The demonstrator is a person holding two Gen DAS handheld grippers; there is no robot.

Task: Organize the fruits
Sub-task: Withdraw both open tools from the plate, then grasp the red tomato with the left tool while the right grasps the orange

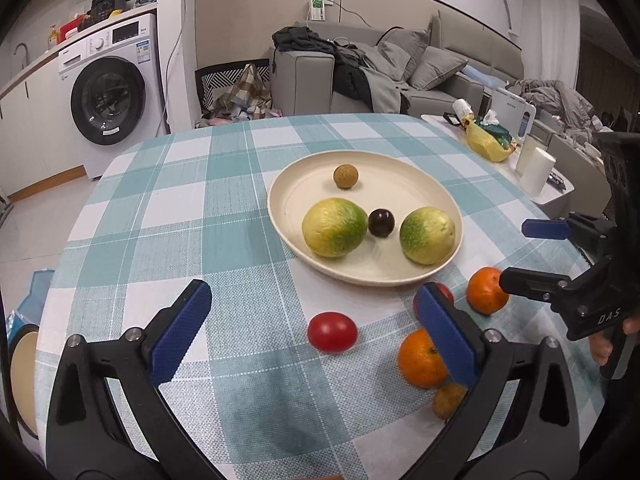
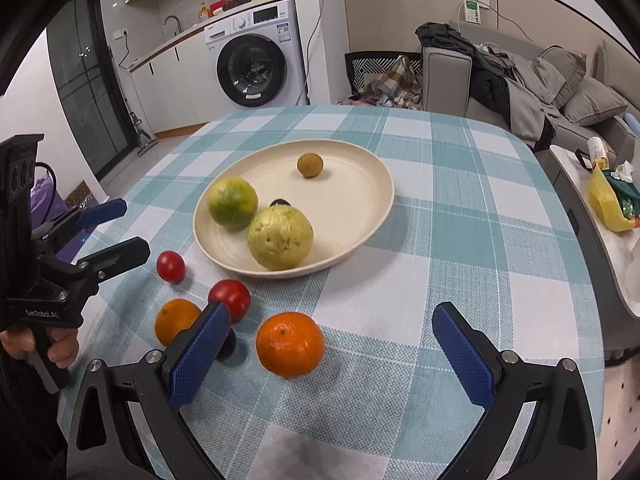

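Observation:
A cream plate [image 1: 404,184] [image 2: 352,204] on the checked tablecloth holds two yellow-green fruits [image 1: 334,227] [image 1: 427,235], a dark plum [image 1: 381,222] and a small brown fruit [image 1: 346,176]. In front of the plate lie two tomatoes [image 2: 171,266] [image 2: 230,298], two oranges [image 2: 290,344] [image 2: 176,320] and a small brownish fruit [image 1: 448,400]. My left gripper [image 1: 314,290] [image 2: 134,226] is open over the cloth, and a tomato [image 1: 332,332] lies untouched between its fingers. My right gripper [image 2: 330,309] [image 1: 514,254] is open and holds nothing, with an orange just below its gap.
A low side table [image 1: 560,196] at the right carries a yellow bag [image 1: 486,142] and a white roll [image 1: 538,170]. A grey sofa [image 1: 432,68] and a washing machine [image 1: 108,92] stand beyond the table's far edge. The person's hands grip both handles.

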